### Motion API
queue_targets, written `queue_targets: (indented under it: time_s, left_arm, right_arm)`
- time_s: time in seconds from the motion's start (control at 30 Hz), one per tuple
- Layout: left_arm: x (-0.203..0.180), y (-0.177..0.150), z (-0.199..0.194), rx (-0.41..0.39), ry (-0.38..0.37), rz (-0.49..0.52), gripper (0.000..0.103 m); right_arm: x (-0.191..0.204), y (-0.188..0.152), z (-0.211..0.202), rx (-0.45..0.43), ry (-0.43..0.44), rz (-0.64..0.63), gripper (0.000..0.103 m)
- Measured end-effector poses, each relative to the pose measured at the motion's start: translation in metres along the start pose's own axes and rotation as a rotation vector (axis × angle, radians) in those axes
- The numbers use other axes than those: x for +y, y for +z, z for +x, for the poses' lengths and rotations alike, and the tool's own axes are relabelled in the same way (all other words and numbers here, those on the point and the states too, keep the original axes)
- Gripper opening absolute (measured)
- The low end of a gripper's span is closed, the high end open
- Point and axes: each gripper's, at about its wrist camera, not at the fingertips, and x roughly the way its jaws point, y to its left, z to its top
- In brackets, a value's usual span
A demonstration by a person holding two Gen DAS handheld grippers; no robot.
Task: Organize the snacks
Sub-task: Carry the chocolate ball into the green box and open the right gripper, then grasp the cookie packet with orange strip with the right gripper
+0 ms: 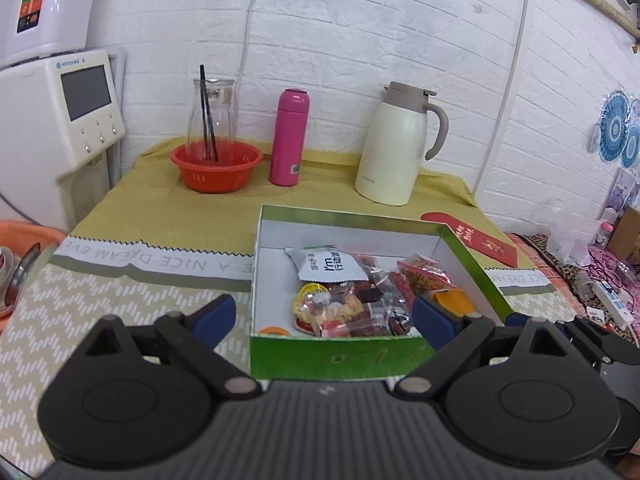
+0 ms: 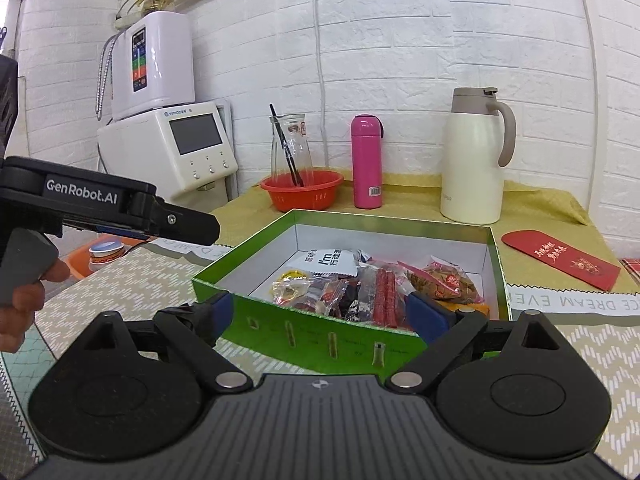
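Note:
A green cardboard box [image 1: 332,356] with a white inside sits on the table and holds several wrapped snacks [image 1: 348,308], among them a white packet [image 1: 328,266]. My left gripper [image 1: 324,314] is open and empty, its blue-padded fingers wide apart at the box's near wall. In the right wrist view the same box [image 2: 304,336] and its snacks [image 2: 372,288] lie just ahead. My right gripper [image 2: 324,314] is open and empty at the box's near corner. The left gripper's body [image 2: 104,208] shows at the left, held by a hand.
At the back stand a red basket [image 1: 216,168] with a glass carafe, a pink bottle [image 1: 288,138] and a cream thermos jug [image 1: 396,144]. A red envelope [image 1: 476,238] lies right of the box. A white water dispenser [image 1: 60,120] stands at the left.

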Motion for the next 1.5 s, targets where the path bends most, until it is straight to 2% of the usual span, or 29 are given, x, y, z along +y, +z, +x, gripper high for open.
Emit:
queue_targets:
  time_s: [0.23, 0.33, 0.5, 0.7, 0.77, 0.8, 0.9, 1.0, 1.1, 1.17, 1.23, 1.37, 1.5]
  left_arm:
    - [0.019, -0.051, -0.046, 0.03, -0.101, -0.106, 0.094]
    - [0.027, -0.075, -0.053, 0.067, -0.106, -0.16, 0.094]
    - [0.031, -0.101, -0.064, 0.092, -0.083, -0.148, 0.094]
    - [0.035, -0.111, -0.073, 0.123, -0.15, -0.128, 0.094]
    - [0.032, -0.112, -0.073, 0.132, -0.161, -0.108, 0.094]
    - [0.03, -0.113, -0.074, 0.134, -0.167, -0.097, 0.094]
    - [0.023, -0.115, -0.071, 0.15, -0.208, -0.08, 0.094]
    - [0.014, -0.119, -0.064, 0.186, -0.261, -0.087, 0.093]
    - [-0.005, -0.127, -0.053, 0.225, -0.307, -0.065, 0.092]
    - [-0.016, -0.132, -0.046, 0.246, -0.334, -0.052, 0.088]
    - [-0.026, -0.134, -0.04, 0.272, -0.364, -0.045, 0.063]
    - [-0.04, -0.135, -0.033, 0.293, -0.389, -0.009, 0.061]
    - [-0.046, -0.135, -0.033, 0.302, -0.419, 0.029, 0.052]
  right_arm:
    - [0.02, -0.037, -0.04, 0.065, 0.017, -0.023, 0.103]
    - [0.029, -0.057, -0.046, 0.107, 0.04, 0.024, 0.103]
    - [0.053, -0.075, -0.035, 0.182, 0.087, 0.071, 0.103]
    - [0.08, -0.075, -0.012, 0.222, 0.122, 0.104, 0.103]
    - [0.086, -0.075, -0.007, 0.232, 0.09, 0.072, 0.103]
    - [0.088, -0.076, -0.006, 0.24, 0.079, 0.052, 0.08]
    - [0.085, -0.078, -0.016, 0.244, 0.099, 0.001, 0.074]
    - [0.081, -0.084, -0.033, 0.248, 0.11, -0.062, 0.074]
    - [0.073, -0.092, -0.051, 0.243, 0.1, -0.064, 0.075]
    - [0.067, -0.096, -0.061, 0.238, 0.082, -0.044, 0.075]
    - [0.063, -0.1, -0.069, 0.233, 0.07, -0.027, 0.075]
    - [0.059, -0.105, -0.081, 0.221, 0.051, 0.003, 0.076]
    - [0.058, -0.106, -0.08, 0.215, 0.051, 0.022, 0.078]
